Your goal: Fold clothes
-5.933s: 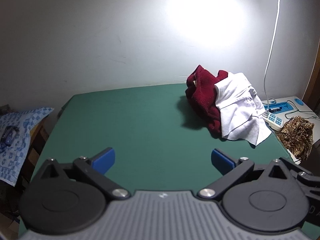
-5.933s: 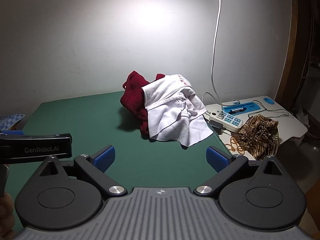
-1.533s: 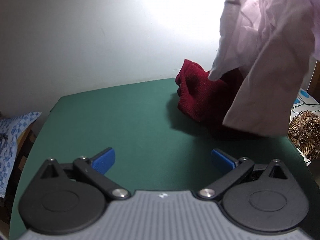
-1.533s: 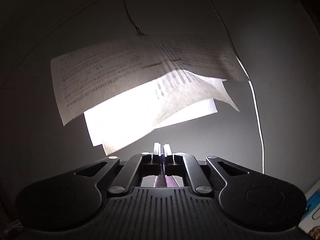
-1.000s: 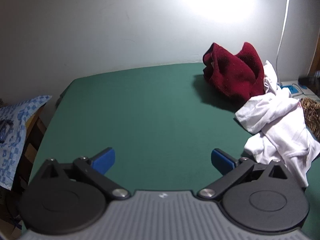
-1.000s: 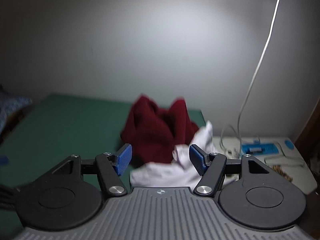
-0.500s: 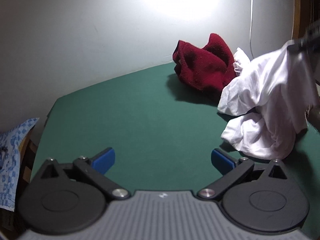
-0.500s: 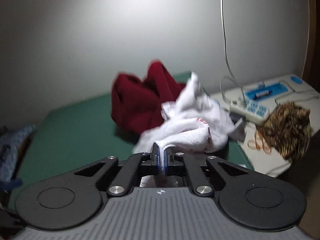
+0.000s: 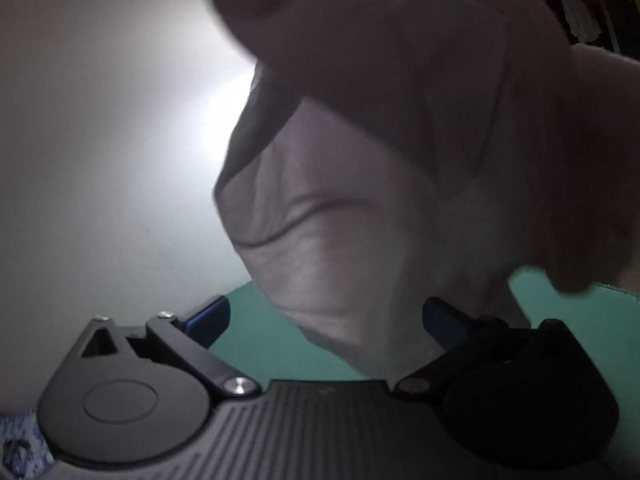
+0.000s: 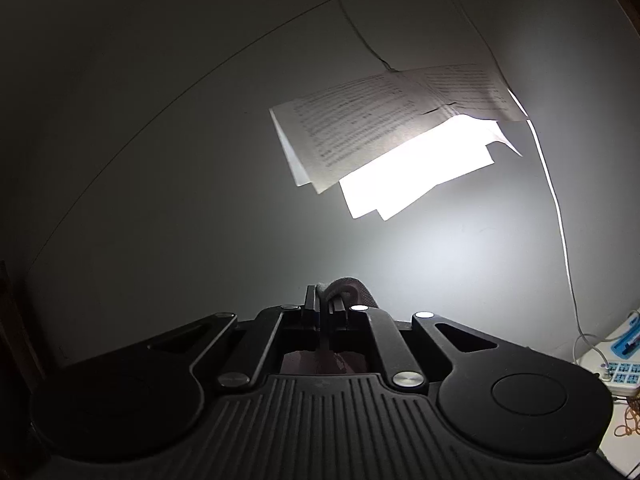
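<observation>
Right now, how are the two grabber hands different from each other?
The left gripper is open, its blue fingers spread wide, while the right gripper is shut on a fold of the white garment. The left gripper holds nothing; the cloth just hangs in front of it above the green table. The right gripper points up at the wall lamp. Both are the same black tool.

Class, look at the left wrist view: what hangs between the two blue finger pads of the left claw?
The white garment hangs down into the gap of the open left claw, above the green table. Neither pad grips it.
</observation>
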A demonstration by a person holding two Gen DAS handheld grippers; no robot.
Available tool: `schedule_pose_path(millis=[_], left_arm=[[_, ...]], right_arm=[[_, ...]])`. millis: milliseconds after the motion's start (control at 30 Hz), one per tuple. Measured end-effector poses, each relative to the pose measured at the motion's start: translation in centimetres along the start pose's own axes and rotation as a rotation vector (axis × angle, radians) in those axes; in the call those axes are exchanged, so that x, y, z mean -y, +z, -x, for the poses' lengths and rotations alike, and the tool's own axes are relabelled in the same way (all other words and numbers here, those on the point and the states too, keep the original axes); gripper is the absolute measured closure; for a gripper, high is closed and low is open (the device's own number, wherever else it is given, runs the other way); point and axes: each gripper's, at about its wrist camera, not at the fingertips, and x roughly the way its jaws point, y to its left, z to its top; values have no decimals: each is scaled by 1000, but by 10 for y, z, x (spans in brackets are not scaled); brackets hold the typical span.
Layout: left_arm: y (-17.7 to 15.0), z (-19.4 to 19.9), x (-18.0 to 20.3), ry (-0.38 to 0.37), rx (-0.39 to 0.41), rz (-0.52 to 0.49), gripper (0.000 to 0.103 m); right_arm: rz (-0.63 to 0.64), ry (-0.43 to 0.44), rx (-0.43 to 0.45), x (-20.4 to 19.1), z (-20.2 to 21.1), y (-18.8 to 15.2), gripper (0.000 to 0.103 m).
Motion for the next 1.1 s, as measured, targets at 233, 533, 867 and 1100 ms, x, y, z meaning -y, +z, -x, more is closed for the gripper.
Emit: schedule_pose_path(millis=[233, 533, 867, 1100], left_arm=[[-17, 28, -50, -274, -15, 154, 74], [-33, 101, -86, -86, -10, 327, 99], [-27, 192, -85, 292, 40, 245, 30], [-57, 146, 5, 231, -118, 161, 41]], right_arm=[[-70, -26, -82, -6, 22, -49, 100], [-126, 130, -139, -7, 15, -76, 99], [-167, 448, -115, -3, 25, -68, 99], [-229, 524, -159, 13, 33, -64, 99]])
